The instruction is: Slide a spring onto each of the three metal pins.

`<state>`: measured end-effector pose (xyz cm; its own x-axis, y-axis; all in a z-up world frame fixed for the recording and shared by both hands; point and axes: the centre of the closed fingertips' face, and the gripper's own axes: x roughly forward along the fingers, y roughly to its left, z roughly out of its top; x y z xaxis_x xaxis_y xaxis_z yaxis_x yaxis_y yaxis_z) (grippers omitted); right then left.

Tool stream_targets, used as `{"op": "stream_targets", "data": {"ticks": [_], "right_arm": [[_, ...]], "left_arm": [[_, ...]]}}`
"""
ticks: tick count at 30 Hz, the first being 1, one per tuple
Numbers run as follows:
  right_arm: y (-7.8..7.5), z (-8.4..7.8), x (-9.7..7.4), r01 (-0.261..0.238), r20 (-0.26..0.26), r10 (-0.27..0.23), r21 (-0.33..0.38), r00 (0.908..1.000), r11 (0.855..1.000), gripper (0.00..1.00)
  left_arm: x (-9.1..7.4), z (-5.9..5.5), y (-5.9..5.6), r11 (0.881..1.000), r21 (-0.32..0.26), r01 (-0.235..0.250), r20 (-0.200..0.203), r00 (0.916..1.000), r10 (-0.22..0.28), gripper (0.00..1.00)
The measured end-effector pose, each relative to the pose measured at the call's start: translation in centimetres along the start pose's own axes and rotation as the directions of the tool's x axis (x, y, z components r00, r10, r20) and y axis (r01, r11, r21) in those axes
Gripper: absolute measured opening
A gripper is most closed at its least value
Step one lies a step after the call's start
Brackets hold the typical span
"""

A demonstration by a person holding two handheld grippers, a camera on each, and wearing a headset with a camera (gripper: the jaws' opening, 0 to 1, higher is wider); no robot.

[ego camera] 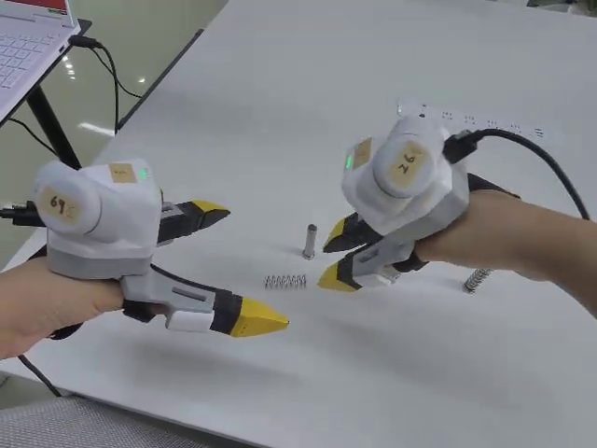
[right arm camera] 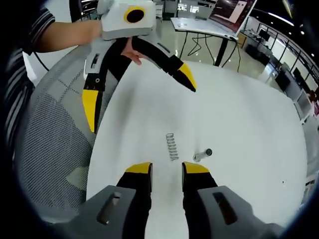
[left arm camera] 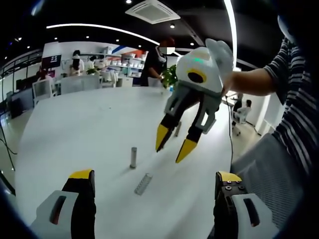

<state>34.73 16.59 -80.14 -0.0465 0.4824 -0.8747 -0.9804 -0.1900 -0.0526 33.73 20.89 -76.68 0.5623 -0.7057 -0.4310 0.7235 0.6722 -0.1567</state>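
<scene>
— Head view first. Spot the spring (ego camera: 285, 281) flat on the table (ego camera: 280, 93), mid-surface toward the near edge, long axis running along that edge. Just beyond it, find one pin (ego camera: 310, 240), standing upright and bare.

— Got it. Which way from the right gripper (ego camera: 328, 262)?

— Straight ahead in the right gripper view, and lengthwise: lying along the jaws' own line rather than across it. Probably calls for rolling the wrist or coming in from the side, to pinch across the coils.

— Jaws?

— Right: narrowly apart, holding nothing. Left gripper (ego camera: 247, 266): spread wide, holding nothing either, hovering by the near edge.

— Nearer of the two?

— Right, by a little, judging from its lower tip just beside the spring's end.

— Look of the spring?

— Thin grey wire, close even coils, straight and slender. Likely to roll or skid if nudged, so better pinched squarely. Note also a second spring (ego camera: 477, 278) behind the right gripper, farther toward the right edge, lying at a slant.
</scene>
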Motion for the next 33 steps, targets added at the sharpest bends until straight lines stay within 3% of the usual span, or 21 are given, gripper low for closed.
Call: {"op": "stream_targets", "data": {"ticks": [14,20,24,29,33], "right_arm": [[-1.2,0.8,3.1,-0.044,-0.032,0.043,-0.028,0.9986,0.999,0.16],[-0.7,1.2,4.5,-0.065,-0.047,0.062,-0.071,0.9969,0.995,0.15],[-0.8,0.8,5.6,-0.07,-0.06,0.066,-0.062,0.996,0.996,0.14],[-1.3,-0.3,6.6,-0.036,-0.07,0.032,-0.057,0.997,0.998,0.11],[-1.2,-1.1,7.1,-0.042,-0.077,0.04,-0.019,0.9962,0.999,0.12]], "left_arm": [[-0.3,-0.4,0.0,1.0,-0.015,-0.002,-0.006,1.0,0.001,0.98],[-0.3,-0.5,-0.1,1.0,-0.02,-0.002,-0.007,1.0,0.001,0.98],[-0.5,-0.5,0.0,1.0,-0.022,-0.006,-0.005,1.0,0.006,0.98],[-0.6,-0.6,0.1,1.0,-0.023,-0.012,-0.007,0.9999,0.012,0.98],[-0.7,-0.7,0.2,0.999,-0.028,-0.016,-0.006,0.9999,0.016,0.98]]}}
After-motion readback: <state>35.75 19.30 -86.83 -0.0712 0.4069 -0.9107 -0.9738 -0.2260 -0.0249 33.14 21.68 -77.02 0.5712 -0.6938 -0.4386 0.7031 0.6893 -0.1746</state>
